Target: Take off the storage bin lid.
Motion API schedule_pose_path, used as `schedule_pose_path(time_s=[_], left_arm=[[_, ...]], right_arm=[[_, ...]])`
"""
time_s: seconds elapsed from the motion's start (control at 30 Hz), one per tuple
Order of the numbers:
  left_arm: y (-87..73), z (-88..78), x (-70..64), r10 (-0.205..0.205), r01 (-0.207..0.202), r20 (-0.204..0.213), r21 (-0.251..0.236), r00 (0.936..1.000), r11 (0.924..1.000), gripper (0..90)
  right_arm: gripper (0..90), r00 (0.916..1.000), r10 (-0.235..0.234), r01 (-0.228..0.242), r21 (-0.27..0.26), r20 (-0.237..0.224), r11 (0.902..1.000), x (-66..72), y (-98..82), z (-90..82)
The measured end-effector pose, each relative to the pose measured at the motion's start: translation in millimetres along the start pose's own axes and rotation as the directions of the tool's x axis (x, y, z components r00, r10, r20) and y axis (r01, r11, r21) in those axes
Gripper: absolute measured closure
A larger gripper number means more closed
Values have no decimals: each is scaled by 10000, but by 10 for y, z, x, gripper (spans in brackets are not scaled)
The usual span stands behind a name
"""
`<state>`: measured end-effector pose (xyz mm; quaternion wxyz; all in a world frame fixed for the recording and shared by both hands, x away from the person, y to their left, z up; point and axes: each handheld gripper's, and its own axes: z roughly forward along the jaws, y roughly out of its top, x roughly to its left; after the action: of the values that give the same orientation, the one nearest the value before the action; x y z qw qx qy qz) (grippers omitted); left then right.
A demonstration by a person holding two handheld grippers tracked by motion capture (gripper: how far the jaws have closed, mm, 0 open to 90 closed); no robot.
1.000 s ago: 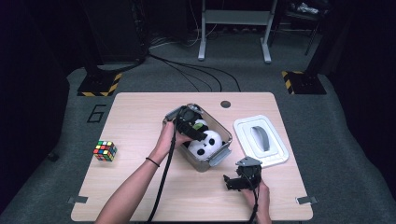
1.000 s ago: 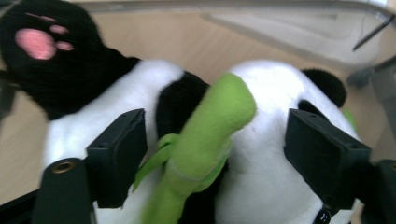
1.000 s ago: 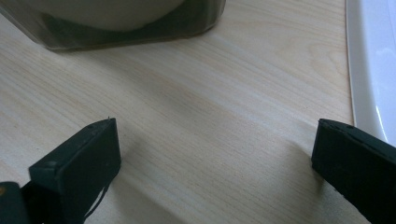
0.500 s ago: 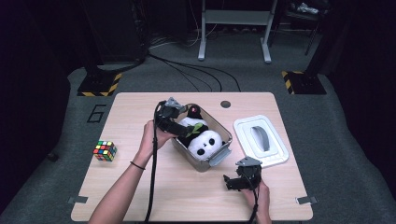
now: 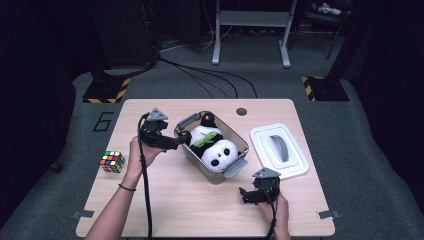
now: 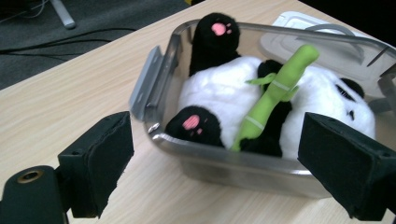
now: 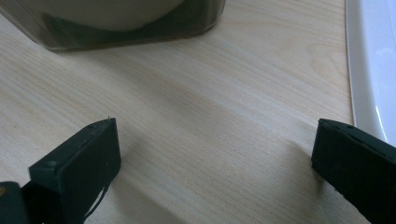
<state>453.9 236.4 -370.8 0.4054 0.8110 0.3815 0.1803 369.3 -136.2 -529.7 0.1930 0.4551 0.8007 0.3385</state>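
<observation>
in the middle of the pale wooden table (image 5: 165,200) sits a clear plastic box (image 5: 212,172) with rounded corners and grey clip handles at its ends, and the plush panda (image 5: 215,148) lies on its back inside it, soft black-and-white pile, pink paw pads up, a green felt bamboo stalk (image 6: 273,95) across its belly. the left gripper (image 5: 172,142) hangs just beside the box's left end with its jaws spread wide and nothing between the flat black foam pads (image 6: 100,156); they have just been opening, so i judge the toy has been let go into the box. the right gripper (image 5: 246,195) rests near the front edge, jaws also wide apart over bare wood, probably waiting. the white lid (image 5: 279,150), smooth with a moulded grey handle, lies flat to the right of the box, likely next to go on. a multicoloured puzzle cube (image 5: 111,161) stands well apart at the left.
</observation>
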Motion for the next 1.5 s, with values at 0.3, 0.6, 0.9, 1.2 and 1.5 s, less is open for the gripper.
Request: schedule_pose_path(time_s=[0.3,0.6,0.9,1.2,1.5], left_arm=[[-271,-166,165,-582,576,-312,-223,9978,9981,98],[-552,-269,313,-1039,1027,-659,-210,9924,9945,99],[-811,-328,429,-1494,1487,-868,-149,9850,9888,99],[-1054,-390,539,-1784,1759,-1359,-300,9745,9840,97],[-1215,-495,673,-2144,2042,-1842,-726,9592,9762,91]], right_arm=[[5,10000,11,-11,1,4,10000,1,0,0],[5,10000,6,-6,0,6,10000,1,0,0],[5,10000,13,-13,1,8,10000,1,1,0],[5,10000,13,-13,1,11,10000,1,0,0],[5,10000,18,-18,1,17,10000,1,1,1]])
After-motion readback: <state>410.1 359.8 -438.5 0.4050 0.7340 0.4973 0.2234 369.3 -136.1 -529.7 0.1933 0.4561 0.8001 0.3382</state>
